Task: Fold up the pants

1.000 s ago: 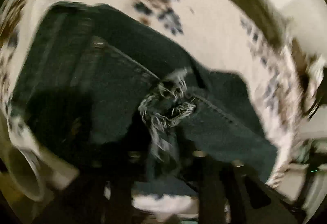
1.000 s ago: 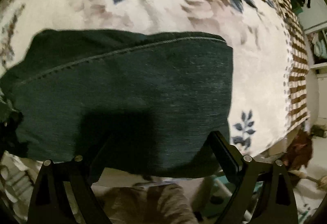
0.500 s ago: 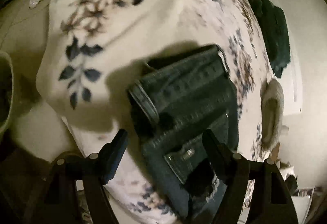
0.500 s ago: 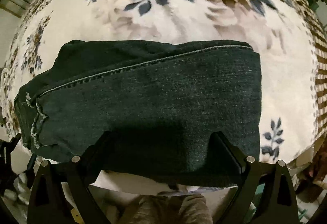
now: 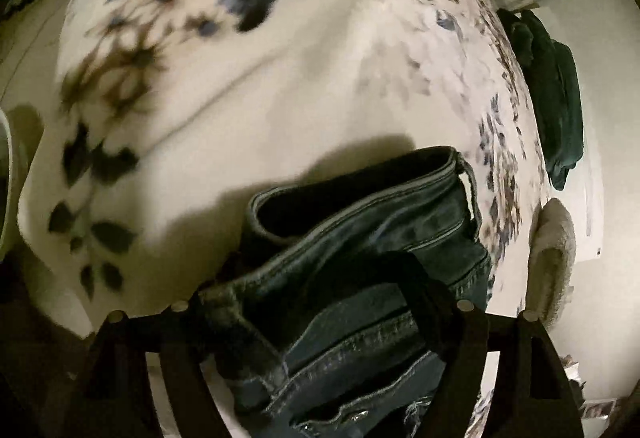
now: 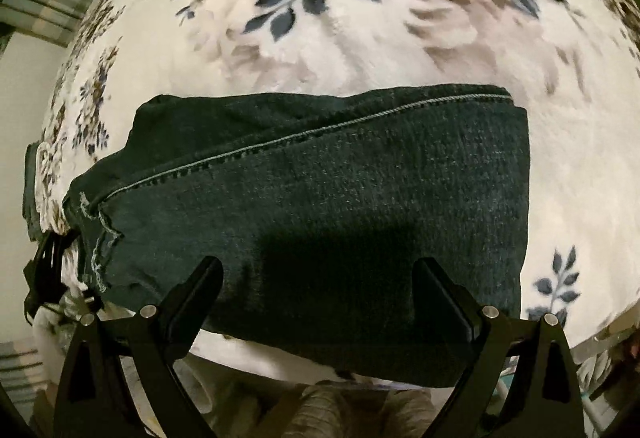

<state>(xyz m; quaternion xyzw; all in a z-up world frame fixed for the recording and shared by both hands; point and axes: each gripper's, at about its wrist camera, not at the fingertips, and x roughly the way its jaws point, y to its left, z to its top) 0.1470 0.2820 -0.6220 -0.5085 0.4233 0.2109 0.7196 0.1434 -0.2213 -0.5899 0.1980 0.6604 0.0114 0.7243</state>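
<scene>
1. The dark blue denim pants [image 6: 320, 206] lie folded on a bed under a cream blanket printed with brown and blue flowers [image 6: 360, 50], near its front edge.
2. The left gripper [image 5: 316, 302] has just been opening; its jaws now stand wide astride the waistband end, nothing clamped.
3. The right gripper [image 6: 320, 286] hovers over the leg panel, jaws wide and empty.
4. The next fold is best served by pinching every layer at both ends together.
5. Counted: one pair of pants, two grippers, one blanket.

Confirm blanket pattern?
Cream blanket with brown flowers and blue-grey leaves; right wrist view shows it best.
</scene>
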